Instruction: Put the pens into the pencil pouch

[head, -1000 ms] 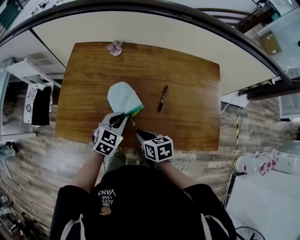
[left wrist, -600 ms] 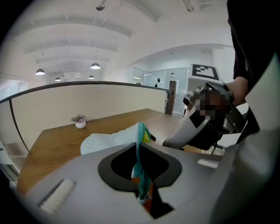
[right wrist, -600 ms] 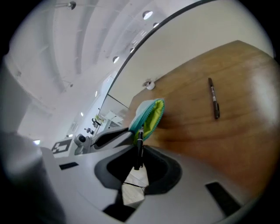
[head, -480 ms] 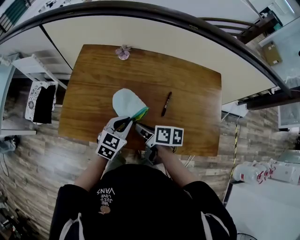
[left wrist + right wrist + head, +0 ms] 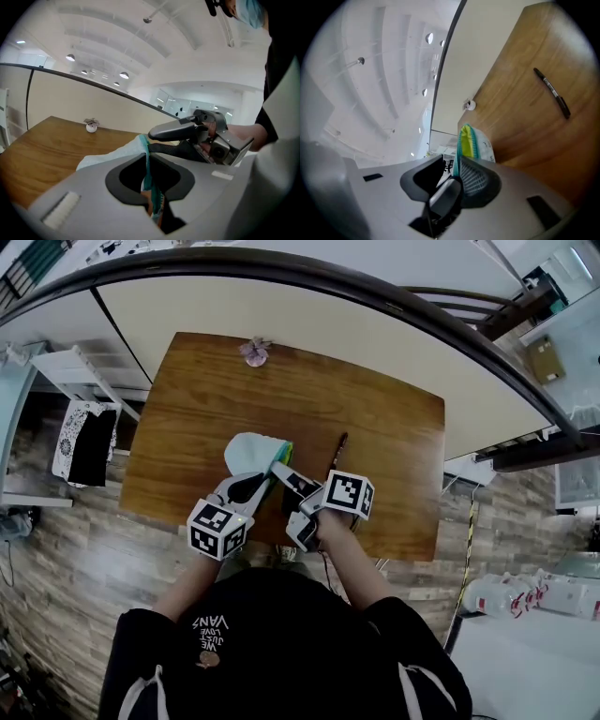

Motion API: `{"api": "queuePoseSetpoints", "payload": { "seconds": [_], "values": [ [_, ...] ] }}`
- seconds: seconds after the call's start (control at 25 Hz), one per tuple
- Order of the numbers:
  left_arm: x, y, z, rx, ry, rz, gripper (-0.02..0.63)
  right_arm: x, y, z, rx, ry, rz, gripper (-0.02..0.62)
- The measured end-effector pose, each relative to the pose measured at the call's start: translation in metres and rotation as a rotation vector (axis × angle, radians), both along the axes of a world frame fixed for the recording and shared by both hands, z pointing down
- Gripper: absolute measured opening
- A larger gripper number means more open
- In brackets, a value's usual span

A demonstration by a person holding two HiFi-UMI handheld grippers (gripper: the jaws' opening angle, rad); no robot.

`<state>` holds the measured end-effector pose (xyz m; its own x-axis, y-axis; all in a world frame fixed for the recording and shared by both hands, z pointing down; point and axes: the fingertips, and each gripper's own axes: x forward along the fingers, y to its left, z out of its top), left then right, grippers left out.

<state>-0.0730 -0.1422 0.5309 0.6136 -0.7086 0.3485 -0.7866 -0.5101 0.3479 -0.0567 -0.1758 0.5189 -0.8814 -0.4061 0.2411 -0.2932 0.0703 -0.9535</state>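
The pencil pouch point(image 5: 251, 452) lies on the wooden table point(image 5: 394, 427), with its coloured mouth end toward the two grippers. The left gripper point(image 5: 148, 158) is clenched on the teal zip rim of the pouch and holds this rim a little lifted. The right gripper point(image 5: 151, 141) meets the same rim from the other side. Its jaws have just been opening and they stand apart, with the teal and yellow rim at their tips but, as I judge, not pinched. One pen point(image 5: 552, 93) lies on the table to the right of the pouch, apart from it.

The pouch is soft, light cloth, so I think the mouth will sag shut when released; the firmer zip rim is the best place to hold. The pen is thin, hard and probably smooth, so it may roll; it is better taken at the middle of the barrel.
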Motion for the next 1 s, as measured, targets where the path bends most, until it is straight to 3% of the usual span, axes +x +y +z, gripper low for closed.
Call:
{"api": "queuePoseSetpoints", "payload": {
  "seconds": [0.12, 0.28, 0.4, 0.64, 0.72, 0.88, 1.0],
  "values": [
    [-0.005, -0.005, -0.003, -0.001, 0.009, -0.015, 0.037, 0.006, -0.006, -0.006, 0.040, -0.014, 0.028, 0.080],
    [-0.010, -0.008, 0.002, -0.012, 0.000, -0.029, 0.037, 0.033, -0.014, 0.006, 0.125, 0.119, 0.048, 0.081],
    [-0.011, -0.010, 0.006, -0.022, -0.002, -0.041, 0.037, 0.063, -0.020, 0.030, 0.195, 0.317, 0.058, 0.080],
    [-0.008, -0.013, 0.014, -0.049, -0.006, -0.056, 0.037, 0.136, -0.032, 0.090, 0.296, 0.840, 0.070, 0.084],
    [-0.009, -0.013, 0.016, -0.056, -0.011, -0.062, 0.037, 0.153, -0.036, 0.104, 0.295, 0.946, 0.082, 0.099],
    [-0.009, -0.009, 0.020, -0.072, -0.024, -0.069, 0.037, 0.170, -0.044, 0.129, 0.233, 1.001, 0.111, 0.129],
    [-0.010, -0.004, 0.023, -0.087, -0.033, -0.074, 0.037, 0.167, -0.046, 0.142, 0.221, 1.024, 0.081, 0.133]
  ]
}}
